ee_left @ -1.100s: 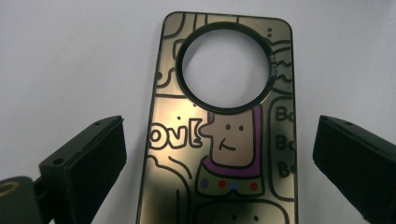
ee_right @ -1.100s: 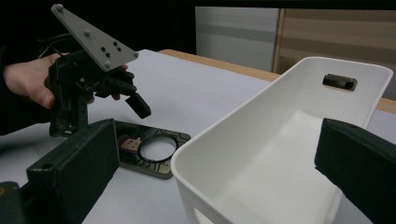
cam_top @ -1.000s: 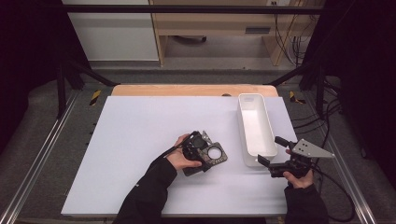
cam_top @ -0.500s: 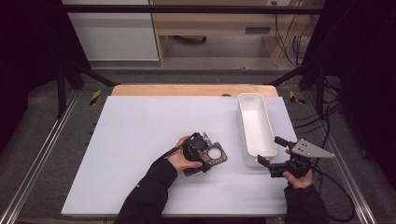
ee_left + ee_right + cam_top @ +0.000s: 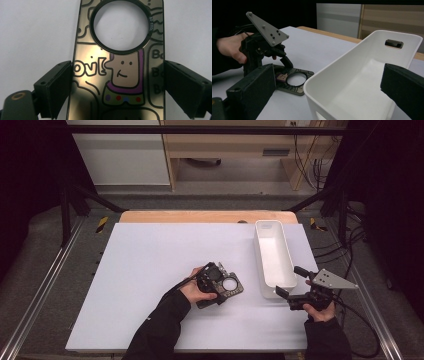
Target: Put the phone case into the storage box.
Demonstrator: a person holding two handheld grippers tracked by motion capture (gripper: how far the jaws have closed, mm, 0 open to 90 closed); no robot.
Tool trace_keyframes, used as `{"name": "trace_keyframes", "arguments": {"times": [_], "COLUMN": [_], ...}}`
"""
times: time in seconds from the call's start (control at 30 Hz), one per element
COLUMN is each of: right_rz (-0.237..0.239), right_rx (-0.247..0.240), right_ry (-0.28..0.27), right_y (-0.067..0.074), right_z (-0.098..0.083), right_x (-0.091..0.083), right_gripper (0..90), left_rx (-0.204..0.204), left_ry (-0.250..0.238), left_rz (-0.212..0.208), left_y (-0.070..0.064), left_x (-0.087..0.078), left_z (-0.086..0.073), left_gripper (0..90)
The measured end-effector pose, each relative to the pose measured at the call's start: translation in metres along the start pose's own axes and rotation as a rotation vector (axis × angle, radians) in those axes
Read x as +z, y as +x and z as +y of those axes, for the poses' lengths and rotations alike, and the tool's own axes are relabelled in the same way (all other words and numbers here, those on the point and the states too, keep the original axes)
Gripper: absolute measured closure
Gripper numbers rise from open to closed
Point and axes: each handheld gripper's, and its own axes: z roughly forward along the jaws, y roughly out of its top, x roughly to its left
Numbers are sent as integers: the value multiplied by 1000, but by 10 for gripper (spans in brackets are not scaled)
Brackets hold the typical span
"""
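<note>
**Two jaws close in on a phone case**

Two grippers work at the white table (image 5: 150,270), and the left gripper (image 5: 212,281) is the busy one. It stands over a dark phone case (image 5: 120,75) printed with cartoon doodles and pierced by a round ring-edged hole, which lies flat on the table at lower centre of the high view, just left of the bin. In the left gripper view the case runs up the middle of the frame between the two black jaws. Those jaws have just been closing; the left one meets the case's long edge, the right one sits at the opposite edge, and a firm clamp cannot be confirmed, so I count the grip as not yet made.

To do this step well, the jaws should probably squeeze squarely on the two long edges, below the ring, so the thin case neither tips nor slides out when lifted. A slow, even close seems wise, since the case is slim and glossy.

Right of the case stands a long white plastic bin (image 5: 272,255) with a handle slot in its end wall; it holds nothing. The right gripper (image 5: 290,287) hovers by the bin's near corner at lower right, jaws spread wide and grasping nothing.
</note>
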Motion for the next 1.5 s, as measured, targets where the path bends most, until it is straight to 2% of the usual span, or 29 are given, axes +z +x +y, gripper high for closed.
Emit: {"name": "trace_keyframes", "arguments": {"times": [0.2,0.5,1.07,1.5], "right_rz": [0,2,17,25], "right_rx": [-1,0,-4,-12], "right_ry": [0,-2,6,12], "right_y": [0,0,1,2], "right_z": [0,0,0,1], "right_x": [0,0,1,1], "right_gripper": [4,4,4,4], "left_rx": [10,0,-13,-15], "left_ry": [-1,-17,-80,-142], "left_rz": [-4,6,-9,-15], "left_y": [0,2,0,-5], "left_x": [0,-3,-27,-49], "left_z": [0,-1,-3,-16], "left_gripper": [109,116,116,115]}}
